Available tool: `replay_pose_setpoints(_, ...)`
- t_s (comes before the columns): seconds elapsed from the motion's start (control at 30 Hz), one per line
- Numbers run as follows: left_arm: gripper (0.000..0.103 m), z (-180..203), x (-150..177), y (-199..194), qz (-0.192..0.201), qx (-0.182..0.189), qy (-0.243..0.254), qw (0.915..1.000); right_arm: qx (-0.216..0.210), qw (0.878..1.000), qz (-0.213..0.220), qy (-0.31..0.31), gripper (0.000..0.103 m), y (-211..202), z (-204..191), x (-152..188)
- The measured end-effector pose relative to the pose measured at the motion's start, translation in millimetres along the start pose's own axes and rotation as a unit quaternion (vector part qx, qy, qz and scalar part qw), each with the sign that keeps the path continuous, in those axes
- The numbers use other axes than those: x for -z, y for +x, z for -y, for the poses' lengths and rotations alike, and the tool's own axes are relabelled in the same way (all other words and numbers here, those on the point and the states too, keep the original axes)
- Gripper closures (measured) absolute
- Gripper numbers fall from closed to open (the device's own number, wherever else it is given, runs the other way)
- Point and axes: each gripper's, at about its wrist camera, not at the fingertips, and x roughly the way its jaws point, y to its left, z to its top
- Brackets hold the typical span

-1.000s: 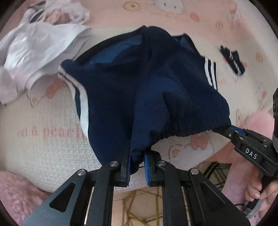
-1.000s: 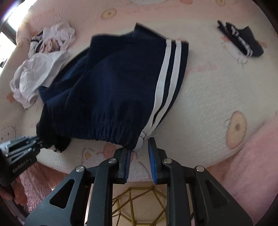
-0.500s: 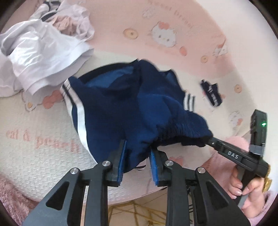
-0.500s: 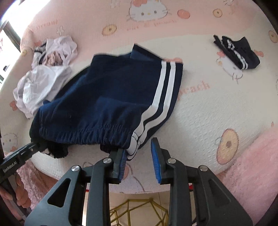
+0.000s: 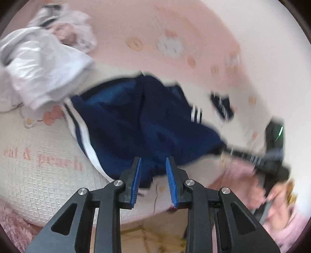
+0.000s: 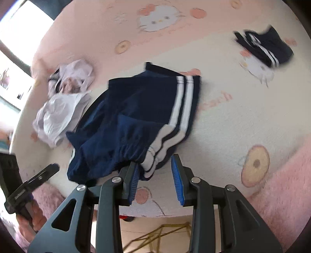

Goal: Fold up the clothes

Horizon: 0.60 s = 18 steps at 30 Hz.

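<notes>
1. The dark blue shorts (image 6: 136,120) lie in a loose heap on the bed cover (image 6: 243,120), near its front edge. They are not folded flat.
2. The shorts have white stripes (image 6: 181,109) down the side. The stretchy waist part is bunched up at the front, close to both claws.
3. In the left wrist view the shorts (image 5: 136,124) look blurry, and a lighter blue inside part shows at the top.
4. The right gripper (image 6: 156,176) is wide open. Its blue pads (image 6: 177,179) hold nothing. The striped corner of the shorts sits just in front of the left pad, and I cannot tell if it touches it.
5. The left gripper (image 5: 153,180) is open too. The edge of the shorts lies between its two blue pads (image 5: 171,183), but the pads do not squeeze it.
6. A pile of white clothes (image 6: 58,112) lies just beside the shorts, on the window side. A pale pink piece (image 6: 75,75) sits behind that pile.
7. A small dark folded thing with white stripes (image 6: 266,46) lies well apart from the shorts, far back on the cover.
8. The cover is cream and pink, with cat faces (image 6: 159,18) and doughnut pictures (image 6: 256,163) on it.
9. A fluffy pink blanket (image 6: 281,194) lies along the front edge of the bed.
</notes>
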Motion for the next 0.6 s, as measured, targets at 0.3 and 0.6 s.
replay_pose_setpoints(0.3,0.075,49.1,27.2,63.8,-0.093,-0.126,0.154,0.9756,0.039,0.999,0.026,-0.001,0.063,2.4,6.1,-3.5)
replay_pose_setpoints(0.6,0.075,10.3,-20.1,17.9,0.070,-0.223,0.051,0.9709,0.063,0.995,-0.068,-0.026,0.059,38.7,3.1,5.6)
